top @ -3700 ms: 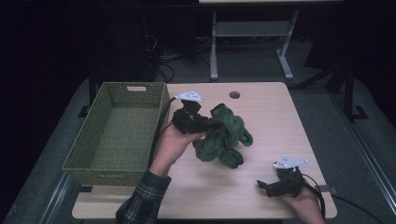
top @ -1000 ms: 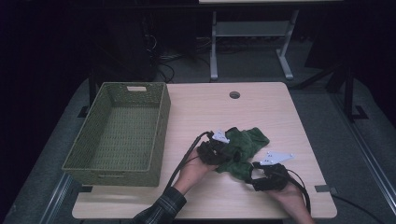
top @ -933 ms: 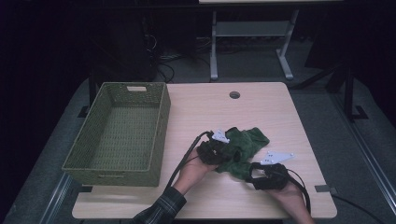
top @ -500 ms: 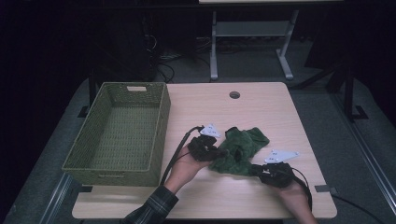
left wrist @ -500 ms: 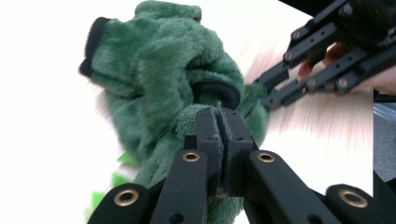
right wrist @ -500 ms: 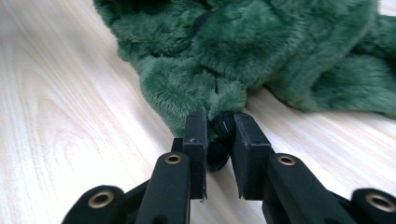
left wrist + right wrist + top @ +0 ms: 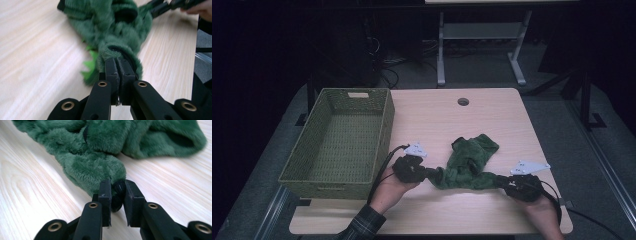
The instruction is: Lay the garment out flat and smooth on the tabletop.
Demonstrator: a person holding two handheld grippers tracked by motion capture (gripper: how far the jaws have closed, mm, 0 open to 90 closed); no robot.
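Green fleece garment [image 7: 469,162] stretched between left gripper [image 7: 428,173] (clamped) and right gripper [image 7: 501,181]

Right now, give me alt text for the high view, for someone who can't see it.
A person stretches a fuzzy green garment between two handheld grippers on a light wooden table, the left gripper clamped on one end and the right gripper on the other. A green woven basket stands at the table's left side.
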